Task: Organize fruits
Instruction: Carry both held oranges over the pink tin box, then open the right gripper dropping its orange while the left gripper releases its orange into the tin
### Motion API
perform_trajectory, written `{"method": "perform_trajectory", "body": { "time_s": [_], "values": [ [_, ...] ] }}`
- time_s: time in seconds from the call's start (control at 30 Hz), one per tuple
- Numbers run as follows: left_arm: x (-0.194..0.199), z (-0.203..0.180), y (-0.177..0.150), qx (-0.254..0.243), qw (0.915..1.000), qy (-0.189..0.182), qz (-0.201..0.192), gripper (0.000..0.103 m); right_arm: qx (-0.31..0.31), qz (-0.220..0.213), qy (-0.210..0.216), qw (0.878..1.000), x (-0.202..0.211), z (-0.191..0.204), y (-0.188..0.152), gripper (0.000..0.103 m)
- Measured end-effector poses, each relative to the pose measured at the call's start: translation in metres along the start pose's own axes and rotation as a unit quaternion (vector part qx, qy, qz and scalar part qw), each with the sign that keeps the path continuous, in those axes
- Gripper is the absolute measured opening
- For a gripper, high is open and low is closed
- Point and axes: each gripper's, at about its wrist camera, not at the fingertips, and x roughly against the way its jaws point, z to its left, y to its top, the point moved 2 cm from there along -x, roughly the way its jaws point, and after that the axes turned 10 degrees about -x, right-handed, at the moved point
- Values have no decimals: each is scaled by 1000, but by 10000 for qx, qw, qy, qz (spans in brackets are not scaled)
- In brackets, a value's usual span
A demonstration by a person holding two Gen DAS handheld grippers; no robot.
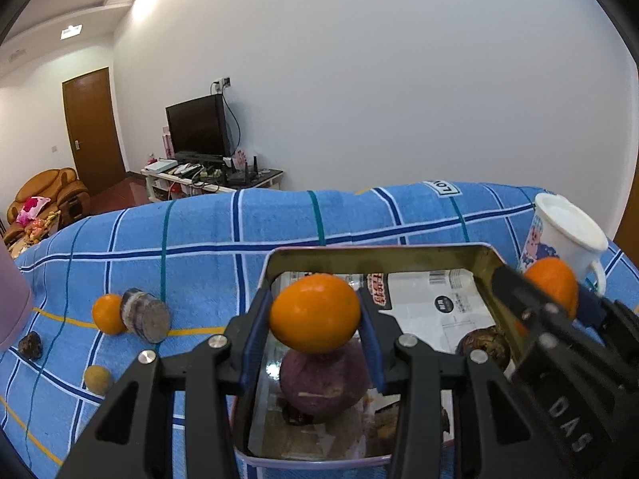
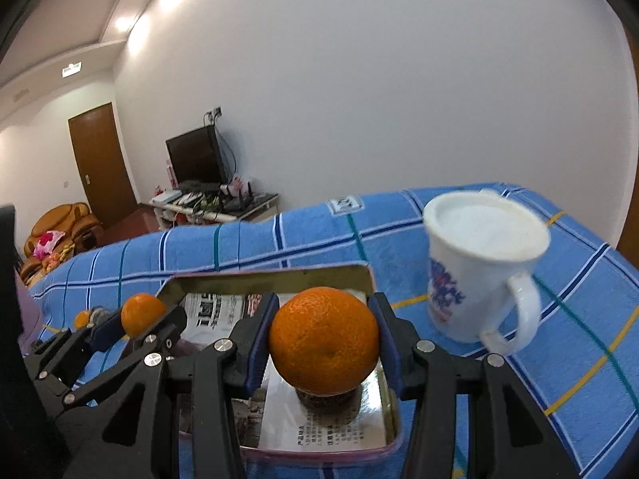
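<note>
Holding: my left gripper (image 1: pixel 315 313) is clamped on an orange (image 1: pixel 314 312) over the tin tray (image 1: pixel 375 253)
Right gripper (image 2: pixel 324 341): clamped on a second orange (image 2: pixel 324 339), above the tray's near right corner
Loose fruit: third orange (image 1: pixel 107 313) near the surface's left edge

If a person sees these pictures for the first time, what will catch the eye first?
First, two bright oranges: the left gripper holds one orange, and the right gripper holds a bigger orange, both above an open metal tin. Next, the white mug standing on the blue checked cloth, right of the tin.
</note>
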Motion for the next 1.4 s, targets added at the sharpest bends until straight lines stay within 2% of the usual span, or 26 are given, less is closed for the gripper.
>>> {"method": "perform_trajectory", "body": {
  "time_s": [0.33, 0.73, 0.8, 0.87, 0.93, 1.0, 1.2, 1.23, 1.37, 1.4],
  "values": [
    [-8, 0, 4, -16, 10000, -32, 89, 44, -401, 508, 262, 9976, -18, -10, -4, 49],
    [-5, 1, 2, 26, 9998, -198, 33, 44, -769, 664, 509, 9935, -18, -16, -5, 50],
    [-5, -1, 2, -14, 9998, -209, 27, 44, -932, 709, 642, 9910, -17, -21, -2, 50],
    [-3, -5, 3, -104, 9998, -188, -5, 44, -1239, 754, 1003, 9843, -16, -26, -1, 51],
    [0, -8, 3, -180, 9997, -139, -67, 44, -1347, 689, 1194, 9812, -13, -26, 0, 51],
    [0, -10, 4, -231, 9996, -137, -81, 44, -1255, 538, 1224, 9830, -7, -23, 3, 51],
    [-2, -6, 3, -140, 9998, -169, 3, 47, -1031, 245, 1085, 9884, 4, -13, 4, 51],
    [-1, -7, 3, -157, 9997, -188, -14, 54, -1054, 224, 1056, 9886, 5, -14, 4, 51],
    [4, -11, 6, -273, 9995, 36, -158, 98, -1146, 118, 975, 9885, 6, -19, 7, 52],
    [6, -12, 6, -279, 9994, 71, -198, 101, -1156, 82, 957, 9886, 7, -20, 7, 55]
  ]
}}
